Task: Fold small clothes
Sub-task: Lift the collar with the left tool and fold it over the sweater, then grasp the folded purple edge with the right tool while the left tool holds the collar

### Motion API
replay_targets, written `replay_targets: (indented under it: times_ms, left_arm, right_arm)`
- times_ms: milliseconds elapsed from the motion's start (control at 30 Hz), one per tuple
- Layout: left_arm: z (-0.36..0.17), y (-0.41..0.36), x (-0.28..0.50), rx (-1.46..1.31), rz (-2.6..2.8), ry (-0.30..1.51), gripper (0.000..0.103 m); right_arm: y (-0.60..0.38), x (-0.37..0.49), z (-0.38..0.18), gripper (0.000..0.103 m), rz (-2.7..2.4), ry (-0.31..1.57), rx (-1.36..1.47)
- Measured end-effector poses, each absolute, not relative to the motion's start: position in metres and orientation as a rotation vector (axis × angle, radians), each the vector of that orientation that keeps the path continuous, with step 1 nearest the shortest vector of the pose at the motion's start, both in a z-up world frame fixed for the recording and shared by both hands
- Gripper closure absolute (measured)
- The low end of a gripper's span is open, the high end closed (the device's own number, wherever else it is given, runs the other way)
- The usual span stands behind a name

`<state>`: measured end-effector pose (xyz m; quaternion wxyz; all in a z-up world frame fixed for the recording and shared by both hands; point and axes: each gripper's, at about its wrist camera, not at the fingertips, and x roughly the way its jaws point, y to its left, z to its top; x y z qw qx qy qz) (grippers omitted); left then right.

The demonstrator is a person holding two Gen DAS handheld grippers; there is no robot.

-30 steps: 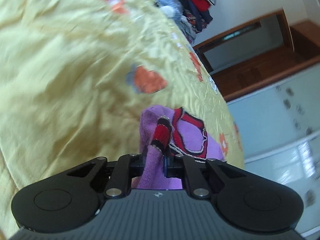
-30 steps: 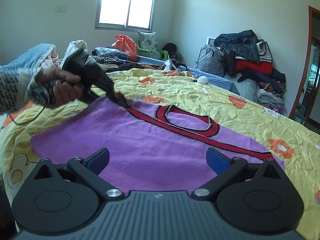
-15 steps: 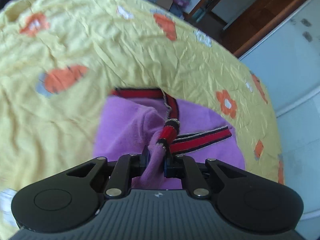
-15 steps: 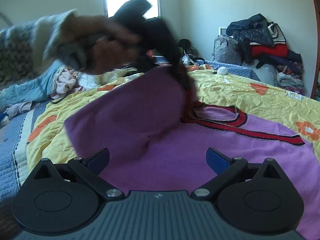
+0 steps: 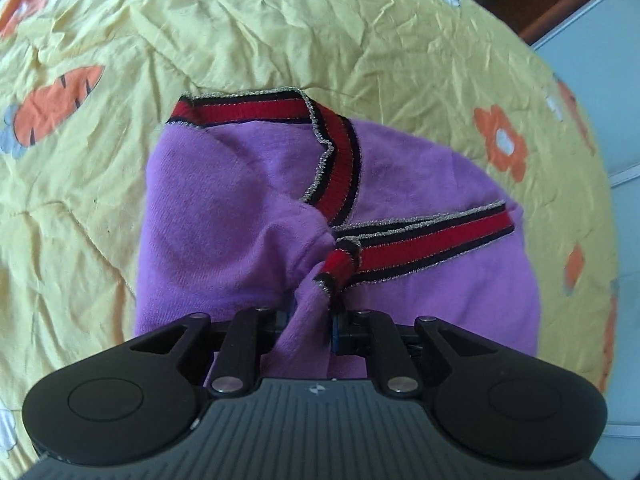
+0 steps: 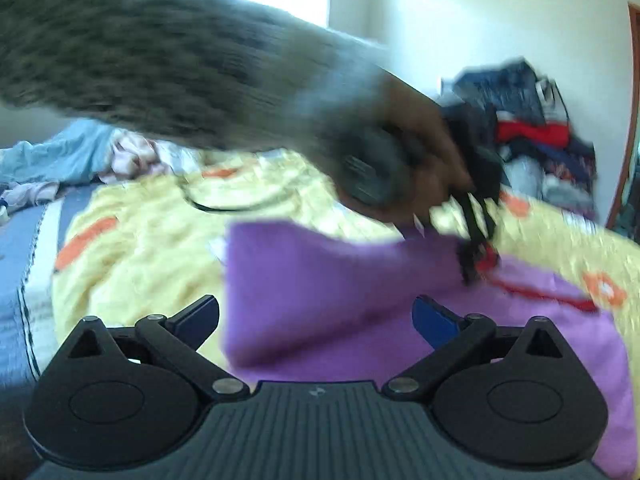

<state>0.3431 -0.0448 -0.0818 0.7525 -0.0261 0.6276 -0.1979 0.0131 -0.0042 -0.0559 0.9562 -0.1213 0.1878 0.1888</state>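
A small purple garment (image 5: 224, 216) with red, black-edged trim (image 5: 424, 244) lies on the yellow bedspread (image 5: 120, 40). My left gripper (image 5: 312, 320) is shut on a bunched edge of the garment near the trim and holds that part folded over the rest. In the right wrist view the left gripper (image 6: 476, 248) shows low over the purple garment (image 6: 320, 280), held by a hand in a grey sleeve. My right gripper (image 6: 316, 316) is open and empty, just above the garment's near edge.
The yellow bedspread (image 6: 140, 248) has orange flower prints. A pile of dark and red clothes (image 6: 532, 132) stands by the far wall. Blue and pink clothes (image 6: 80, 156) lie at the left. The bed's edge and floor (image 5: 592, 32) show at the right.
My left gripper has carried the gripped side of the garment up and across to the right, folding it over the rest. My right gripper has stayed open near the front edge.
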Motion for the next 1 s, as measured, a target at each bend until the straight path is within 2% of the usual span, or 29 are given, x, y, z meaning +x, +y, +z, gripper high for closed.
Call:
replay_targets:
  times_ms: [133,267,300,333,367,400,567,767,1000]
  left_arm:
    - [-0.079,-0.053,0.343,-0.003,-0.424,1.373,0.086]
    - [-0.079,-0.053,0.343,-0.003,-0.429,1.377,0.086]
    - [-0.079,-0.051,0.344,-0.009,-0.433,1.379,0.086]
    - [-0.08,-0.051,0.345,-0.019,-0.439,1.381,0.086]
    - [-0.081,-0.047,0.346,-0.036,-0.445,1.383,0.086]
    - [-0.081,-0.044,0.347,-0.053,-0.454,1.383,0.086]
    - [-0.078,-0.021,0.346,-0.175,-0.502,1.321,0.088]
    - [-0.044,0.006,0.344,-0.387,-0.475,1.216,0.089]
    - [-0.017,-0.035,0.353,-0.463,-0.446,1.196,0.089]
  right_arm:
    - [0.063,0.007,-0.077,0.0,0.322,0.247,-0.556]
    - [0.115,0.03,-0.115,0.0,0.156,0.254,-0.82]
    - [0.12,0.037,-0.122,0.006,0.153,0.282,-0.842]
    - [0.119,0.043,-0.124,0.023,0.151,0.307,-0.827]
    - [0.113,0.048,-0.124,0.083,0.144,0.338,-0.781]
    - [0.103,0.051,-0.12,0.098,0.158,0.365,-0.723]
    - [0.042,0.051,-0.088,0.099,0.263,0.42,-0.432]
    - [-0.064,0.064,-0.054,0.099,0.308,0.549,0.081]
    - [-0.17,0.057,-0.042,0.099,0.221,0.53,0.43]
